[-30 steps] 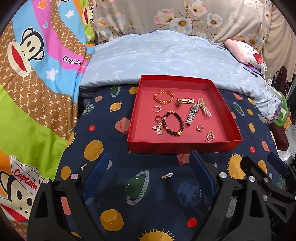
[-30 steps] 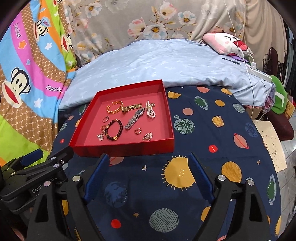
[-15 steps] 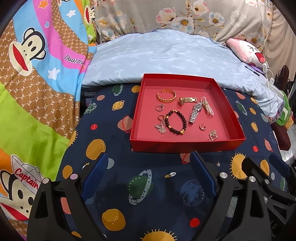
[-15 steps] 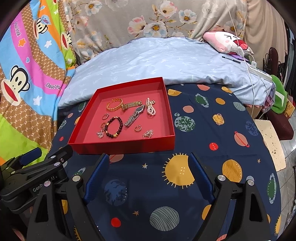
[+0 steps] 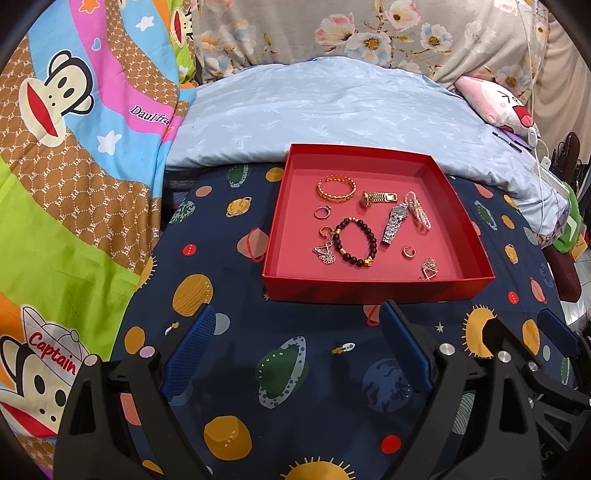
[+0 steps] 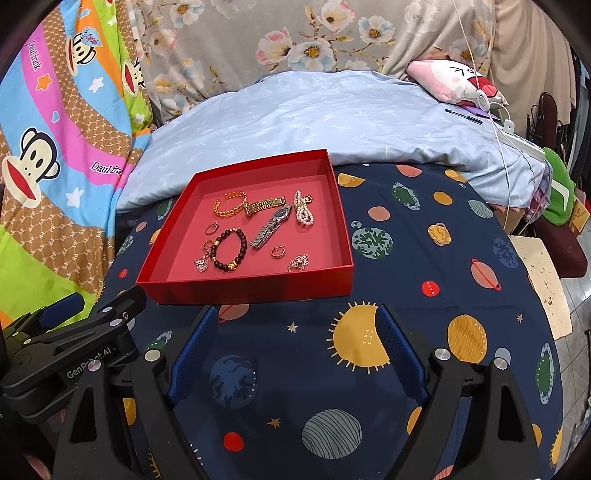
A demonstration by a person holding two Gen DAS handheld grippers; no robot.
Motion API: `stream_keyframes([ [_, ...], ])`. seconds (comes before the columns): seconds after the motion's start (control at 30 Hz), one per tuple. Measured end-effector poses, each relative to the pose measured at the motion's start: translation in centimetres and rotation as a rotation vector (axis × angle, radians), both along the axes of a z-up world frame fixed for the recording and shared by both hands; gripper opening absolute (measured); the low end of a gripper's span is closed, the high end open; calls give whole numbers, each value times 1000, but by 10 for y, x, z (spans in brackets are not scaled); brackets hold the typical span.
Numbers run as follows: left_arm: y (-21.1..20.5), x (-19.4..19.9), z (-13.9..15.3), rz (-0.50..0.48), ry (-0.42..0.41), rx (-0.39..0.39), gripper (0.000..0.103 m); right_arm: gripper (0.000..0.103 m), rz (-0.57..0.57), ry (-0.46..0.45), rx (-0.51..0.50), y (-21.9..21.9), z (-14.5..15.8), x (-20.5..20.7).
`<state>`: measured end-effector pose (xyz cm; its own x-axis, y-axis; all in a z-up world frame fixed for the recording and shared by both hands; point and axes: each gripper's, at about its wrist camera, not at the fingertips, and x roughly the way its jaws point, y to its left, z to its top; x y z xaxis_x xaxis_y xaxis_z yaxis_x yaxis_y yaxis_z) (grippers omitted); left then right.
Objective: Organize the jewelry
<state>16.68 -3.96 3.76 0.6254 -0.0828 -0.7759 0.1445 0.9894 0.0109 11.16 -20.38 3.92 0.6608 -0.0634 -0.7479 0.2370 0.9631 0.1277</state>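
Jewelry [image 5: 354,240] in red tray [image 5: 373,290], clasps indistinct

We see a dark blue planet-print cloth [image 6: 424,258] covering the surface in front. Behind it lies a pale blue quilt [image 6: 332,118], then a grey floral sheet [image 6: 295,33] hanging as backdrop. At left a bright cartoon monkey blanket [image 5: 74,147]. At right a pink plush pillow [image 6: 454,81], white cable [image 6: 498,122], tiled floor [image 6: 580,295].
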Motion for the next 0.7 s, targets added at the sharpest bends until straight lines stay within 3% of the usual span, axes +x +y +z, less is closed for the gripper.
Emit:
stream_keyframes([
  [0.7,1,-1,-1,7,0,-1,88,85,-1,3,2,1,0,0],
])
